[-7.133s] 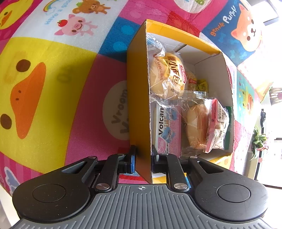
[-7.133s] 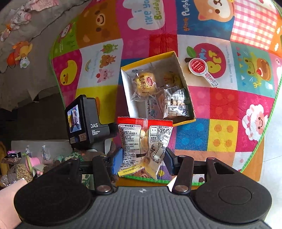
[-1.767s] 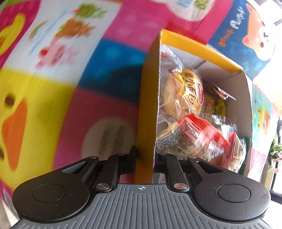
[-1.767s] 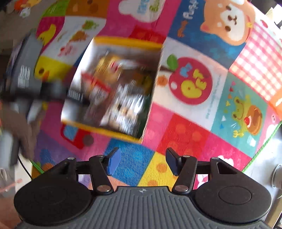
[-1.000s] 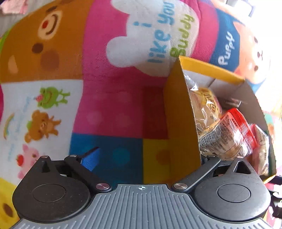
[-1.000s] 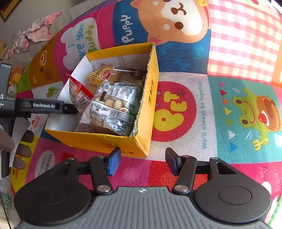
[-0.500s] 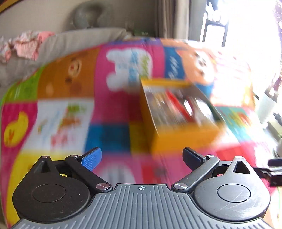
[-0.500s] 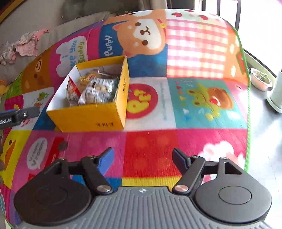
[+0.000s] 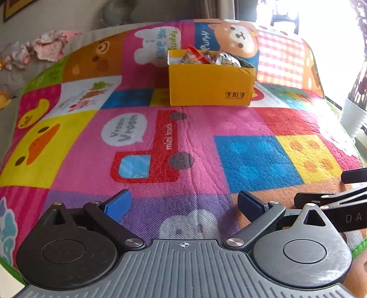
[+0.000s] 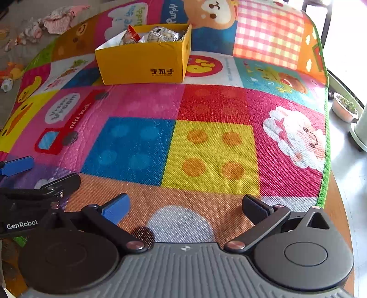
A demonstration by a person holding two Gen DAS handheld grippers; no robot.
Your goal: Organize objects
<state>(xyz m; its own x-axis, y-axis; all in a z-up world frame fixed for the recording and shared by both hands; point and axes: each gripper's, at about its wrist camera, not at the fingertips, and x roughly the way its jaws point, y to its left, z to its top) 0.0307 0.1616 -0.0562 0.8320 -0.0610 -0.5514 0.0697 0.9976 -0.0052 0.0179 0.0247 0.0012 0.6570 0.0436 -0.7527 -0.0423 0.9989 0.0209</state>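
Note:
A yellow cardboard box (image 9: 209,84) stands on the colourful play mat (image 9: 149,137) at the far side; it also shows in the right wrist view (image 10: 142,62). Several wrapped snack packets (image 9: 206,57) fill it and stick up above its rim, as the right wrist view shows (image 10: 158,34). My left gripper (image 9: 183,204) is open and empty, low over the mat's near edge, far from the box. My right gripper (image 10: 185,204) is open and empty beside it, also far from the box.
Part of the right gripper (image 9: 332,199) shows at the right edge of the left wrist view, and the left gripper's blue finger (image 10: 16,166) at the left of the right wrist view. Crumpled cloth (image 10: 59,18) lies beyond the mat. A plant pot (image 10: 344,107) stands on the floor at right.
Both grippers have pulled back from the box to the mat's near edge. The left gripper earlier let go of the box wall and opened. The box stands farther back on the mat.

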